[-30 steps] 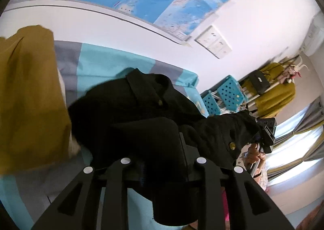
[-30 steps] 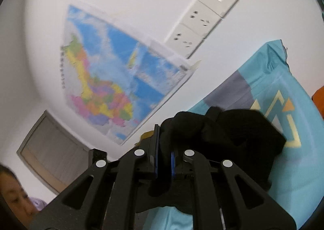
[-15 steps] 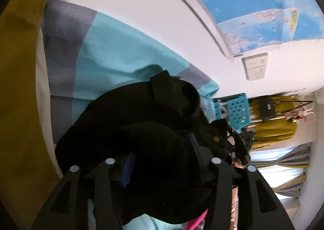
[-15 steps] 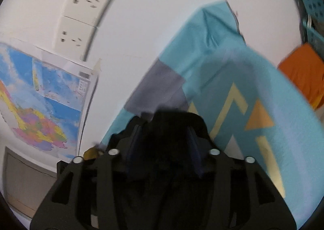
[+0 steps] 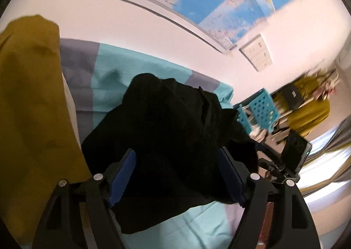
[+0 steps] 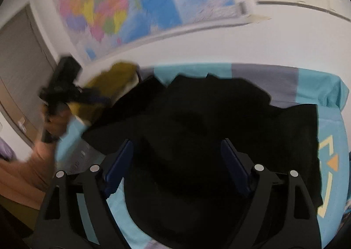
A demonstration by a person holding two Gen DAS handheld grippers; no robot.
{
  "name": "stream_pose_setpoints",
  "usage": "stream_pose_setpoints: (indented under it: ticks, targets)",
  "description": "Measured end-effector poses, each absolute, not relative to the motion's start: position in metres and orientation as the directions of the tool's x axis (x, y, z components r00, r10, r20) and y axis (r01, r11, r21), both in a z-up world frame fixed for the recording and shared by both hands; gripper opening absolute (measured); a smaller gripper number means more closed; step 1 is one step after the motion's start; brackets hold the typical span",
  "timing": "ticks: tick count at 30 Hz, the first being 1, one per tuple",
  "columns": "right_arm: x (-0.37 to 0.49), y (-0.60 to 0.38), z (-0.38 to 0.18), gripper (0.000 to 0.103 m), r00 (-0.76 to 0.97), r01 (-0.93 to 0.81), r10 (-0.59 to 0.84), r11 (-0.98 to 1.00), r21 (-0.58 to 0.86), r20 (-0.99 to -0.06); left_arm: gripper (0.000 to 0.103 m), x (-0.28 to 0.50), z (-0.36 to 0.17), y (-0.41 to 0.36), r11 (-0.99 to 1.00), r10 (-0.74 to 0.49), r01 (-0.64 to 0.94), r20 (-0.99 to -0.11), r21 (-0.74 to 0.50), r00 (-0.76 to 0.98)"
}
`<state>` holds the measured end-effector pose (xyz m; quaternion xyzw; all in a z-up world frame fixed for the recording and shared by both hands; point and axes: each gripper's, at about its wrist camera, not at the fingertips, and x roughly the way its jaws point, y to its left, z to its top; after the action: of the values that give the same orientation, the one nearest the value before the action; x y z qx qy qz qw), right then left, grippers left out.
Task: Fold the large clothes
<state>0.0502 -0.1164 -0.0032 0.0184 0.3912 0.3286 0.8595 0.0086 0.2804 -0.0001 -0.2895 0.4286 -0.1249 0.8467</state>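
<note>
So the black garment (image 6: 197, 117) is lying bunched on my teal bedspread (image 5: 136, 69), next to a mustard one (image 5: 28, 95), not neatly folded yet I'd say. My left gripper (image 5: 175, 174) and right gripper (image 6: 175, 165) have just been opening, wide now, gripping nothing.

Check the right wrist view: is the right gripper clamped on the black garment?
No. The right gripper has its jaws spread wide, just opened, with the black garment lying loose on the bed sheet between them.
</note>
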Motion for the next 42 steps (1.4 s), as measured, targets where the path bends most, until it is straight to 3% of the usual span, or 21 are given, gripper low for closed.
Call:
stream_pose_setpoints:
  ticks: [1,2,3,5,11,15,18,19,20,23,25,26,28,29,30,33,36,37,39,40,42]
  targets:
    - [0.051,-0.107,-0.010,0.054,0.474,-0.567,0.543,0.791,0.232,-0.693,0.076,0.005,0.000,0.275,0.823,-0.445,-0.020,-0.666,-0.568,0.599]
    - [0.055,-0.102,-0.013,0.015,0.455,-0.578,0.547,0.782,0.234,-0.703,0.076,0.002,-0.001,0.273,0.833,-0.437,-0.012,-0.670,-0.554,0.600]
    - [0.059,-0.100,-0.016,0.007,0.451,-0.572,0.534,0.788,0.227,-0.715,0.078,-0.002,-0.002,0.271,0.842,-0.430,-0.004,-0.674,-0.540,0.601]
    - [0.065,-0.103,-0.007,0.004,0.490,-0.552,0.522,0.806,0.215,-0.698,0.080,-0.008,-0.006,0.269,0.856,-0.416,0.011,-0.678,-0.516,0.606]
    - [0.089,-0.131,0.063,0.004,0.748,-0.399,0.436,0.898,0.185,-0.500,0.082,-0.016,-0.021,0.256,0.904,-0.367,0.044,-0.720,-0.425,0.590]
    - [0.134,-0.107,0.028,0.005,0.712,-0.355,0.348,0.928,0.114,-0.610,0.085,-0.008,-0.033,0.240,0.938,-0.307,0.044,-0.764,-0.344,0.568]
    - [0.161,-0.088,-0.025,0.026,0.577,-0.335,0.260,0.940,0.066,-0.774,0.085,-0.001,-0.045,0.227,0.959,-0.258,0.043,-0.800,-0.280,0.542]
    - [0.163,-0.087,-0.037,0.043,0.529,-0.336,0.245,0.940,0.065,-0.812,0.084,0.001,-0.047,0.224,0.968,-0.230,0.039,-0.809,-0.249,0.540]
    - [0.162,-0.090,-0.041,0.049,0.504,-0.343,0.259,0.935,0.084,-0.824,0.074,0.001,-0.049,0.221,0.976,-0.200,0.035,-0.817,-0.216,0.540]
    - [0.137,-0.119,-0.014,0.064,0.567,-0.354,0.364,0.918,0.181,-0.739,0.048,0.001,-0.053,0.220,0.987,-0.142,0.018,-0.826,-0.157,0.546]
    - [0.115,-0.146,0.009,0.067,0.627,-0.348,0.392,0.914,0.208,-0.673,0.046,-0.001,-0.047,0.227,0.984,-0.146,-0.003,-0.818,-0.178,0.556]
    - [0.100,-0.168,0.021,0.067,0.658,-0.337,0.401,0.914,0.228,-0.637,0.046,-0.003,-0.043,0.231,0.982,-0.151,-0.011,-0.810,-0.191,0.566]
    - [0.084,-0.193,0.023,0.067,0.664,-0.313,0.388,0.920,0.234,-0.639,0.059,-0.008,-0.031,0.231,0.973,-0.190,0.010,-0.782,-0.229,0.594]
    - [0.078,-0.199,0.019,0.067,0.659,-0.300,0.369,0.928,0.220,-0.655,0.077,-0.008,-0.027,0.228,0.967,-0.222,0.036,-0.769,-0.251,0.600]
    - [0.071,-0.206,0.010,0.068,0.644,-0.287,0.339,0.938,0.195,-0.686,0.084,-0.008,-0.023,0.224,0.962,-0.251,0.066,-0.756,-0.266,0.605]
    - [0.057,-0.212,-0.021,0.068,0.585,-0.266,0.284,0.952,0.151,-0.760,0.084,0.006,-0.030,0.208,0.969,-0.239,0.098,-0.776,-0.226,0.583]
    - [0.053,-0.207,-0.047,0.066,0.560,-0.260,0.273,0.954,0.146,-0.783,0.082,0.028,-0.061,0.192,0.984,-0.176,0.067,-0.836,-0.165,0.520]
    - [0.053,-0.207,-0.051,0.054,0.563,-0.263,0.282,0.952,0.155,-0.777,0.080,0.030,-0.065,0.188,0.988,-0.156,0.069,-0.835,-0.140,0.528]
    - [0.052,-0.208,-0.049,0.029,0.588,-0.248,0.272,0.957,0.149,-0.762,0.063,0.027,-0.067,0.182,0.994,-0.110,0.066,-0.819,-0.088,0.564]
    - [0.052,-0.213,-0.043,0.012,0.598,-0.241,0.280,0.956,0.165,-0.751,0.048,0.024,-0.065,0.183,0.996,-0.086,0.051,-0.816,-0.069,0.572]
    - [0.047,-0.226,-0.027,0.006,0.637,-0.223,0.303,0.952,0.208,-0.709,0.010,0.017,-0.058,0.191,0.997,-0.080,0.029,-0.809,-0.077,0.583]
